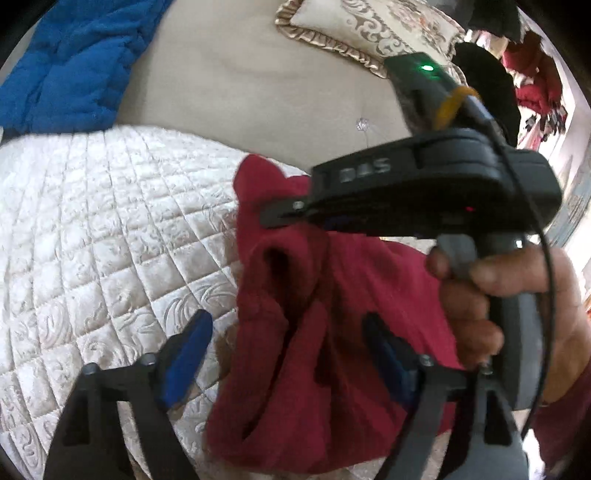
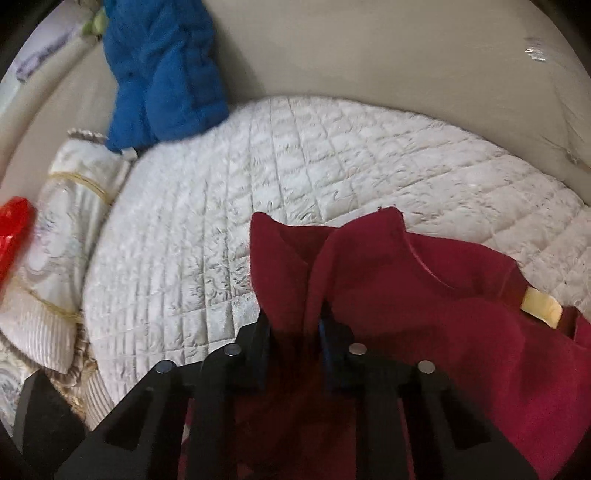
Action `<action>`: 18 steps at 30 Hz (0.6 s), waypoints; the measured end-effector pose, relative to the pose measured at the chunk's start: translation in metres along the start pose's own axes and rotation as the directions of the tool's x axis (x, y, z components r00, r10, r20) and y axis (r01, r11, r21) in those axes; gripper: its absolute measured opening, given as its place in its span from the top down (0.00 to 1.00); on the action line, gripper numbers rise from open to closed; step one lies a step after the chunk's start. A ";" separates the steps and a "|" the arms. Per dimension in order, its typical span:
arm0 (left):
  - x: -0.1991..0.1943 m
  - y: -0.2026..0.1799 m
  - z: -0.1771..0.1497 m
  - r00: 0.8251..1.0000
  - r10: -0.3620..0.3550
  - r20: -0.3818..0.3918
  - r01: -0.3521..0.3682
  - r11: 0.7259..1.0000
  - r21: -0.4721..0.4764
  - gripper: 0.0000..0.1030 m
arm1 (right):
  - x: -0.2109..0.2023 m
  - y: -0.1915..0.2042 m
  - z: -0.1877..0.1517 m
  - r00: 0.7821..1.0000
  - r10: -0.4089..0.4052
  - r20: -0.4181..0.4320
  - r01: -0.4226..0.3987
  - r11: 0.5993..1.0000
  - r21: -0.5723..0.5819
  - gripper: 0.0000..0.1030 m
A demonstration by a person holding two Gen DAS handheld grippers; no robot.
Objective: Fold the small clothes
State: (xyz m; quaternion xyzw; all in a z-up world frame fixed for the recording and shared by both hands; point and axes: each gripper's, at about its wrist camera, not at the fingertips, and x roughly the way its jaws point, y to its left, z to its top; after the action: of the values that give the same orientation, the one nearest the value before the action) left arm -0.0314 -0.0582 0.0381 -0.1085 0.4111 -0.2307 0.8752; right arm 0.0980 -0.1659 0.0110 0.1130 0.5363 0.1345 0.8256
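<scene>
A dark red garment (image 1: 306, 332) hangs bunched above the white quilted cushion (image 1: 110, 221). My right gripper (image 2: 295, 332) is shut on a fold of the red garment (image 2: 424, 314), whose neckline and cream label (image 2: 541, 308) show to the right. In the left wrist view the right gripper (image 1: 284, 216) shows from the side, held by a hand (image 1: 491, 295), pinching the cloth's upper edge. My left gripper (image 1: 288, 347) is open, its blue pads (image 1: 188, 354) on either side of the hanging cloth, not closed on it.
A blue garment (image 2: 162, 70) lies at the cushion's far edge, also seen in the left wrist view (image 1: 74, 62). A patterned gold pillow (image 1: 369, 29) leans on the beige sofa back (image 1: 258, 88). A cream bolster (image 2: 62, 221) and a red object (image 2: 13, 229) sit at the left.
</scene>
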 end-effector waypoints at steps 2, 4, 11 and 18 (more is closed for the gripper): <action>0.002 -0.005 -0.001 1.000 0.005 0.000 -0.005 1.000 0.027 0.16 | -0.011 -0.007 -0.007 0.999 0.028 0.039 -0.030 0.999 0.031 1.00; 0.004 -0.006 -0.002 1.000 -0.011 -0.015 0.011 1.000 0.023 0.37 | -0.021 -0.013 -0.014 0.995 0.054 0.085 -0.058 0.997 0.048 1.00; -0.019 -0.036 -0.001 0.997 -0.073 0.008 0.072 0.993 0.092 0.81 | -0.068 -0.043 -0.044 0.965 0.147 0.215 -0.178 0.974 0.137 1.00; -0.028 -0.116 0.003 0.995 -0.102 0.004 0.097 0.960 0.262 0.81 | -0.152 -0.077 -0.074 0.946 0.138 0.294 -0.174 0.979 0.102 1.00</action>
State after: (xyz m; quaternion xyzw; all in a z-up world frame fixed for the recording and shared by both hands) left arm -0.0810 -0.1457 0.1028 -0.0147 0.3633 -0.3256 0.8728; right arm -0.0210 -0.2873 0.0855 0.2257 0.4083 0.1475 0.8721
